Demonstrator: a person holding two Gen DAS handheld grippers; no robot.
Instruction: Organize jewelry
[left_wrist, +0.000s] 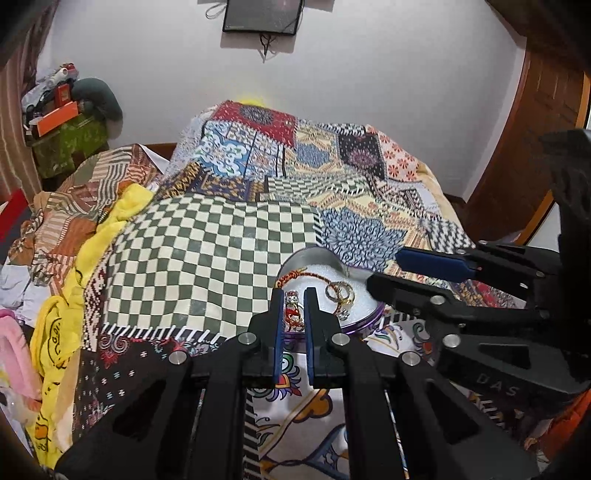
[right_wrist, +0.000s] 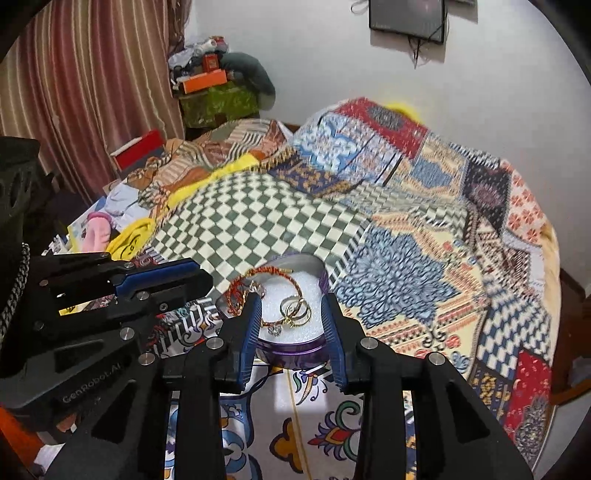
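Two tongs over a patchwork quilt (left_wrist: 229, 236) on the bed. Left tongs (left_wrist: 294, 301) narrowed around a small stone-set ring (left_wrist: 291, 297) — pads close on either side, contact not clear enough to call, just above the near-left edge of the round purple tin (right_wrist: 291, 349). Right tongs (right_wrist: 291, 314) spread apart, straddling that tin, one pad at each side wall, gripping nothing visible. Inside, on white foam: red-and-gold beaded bracelet (right_wrist: 258, 275) along the far rim, gold rings (right_wrist: 295, 310) near the middle, silver stud (right_wrist: 275, 329) nearer the front.
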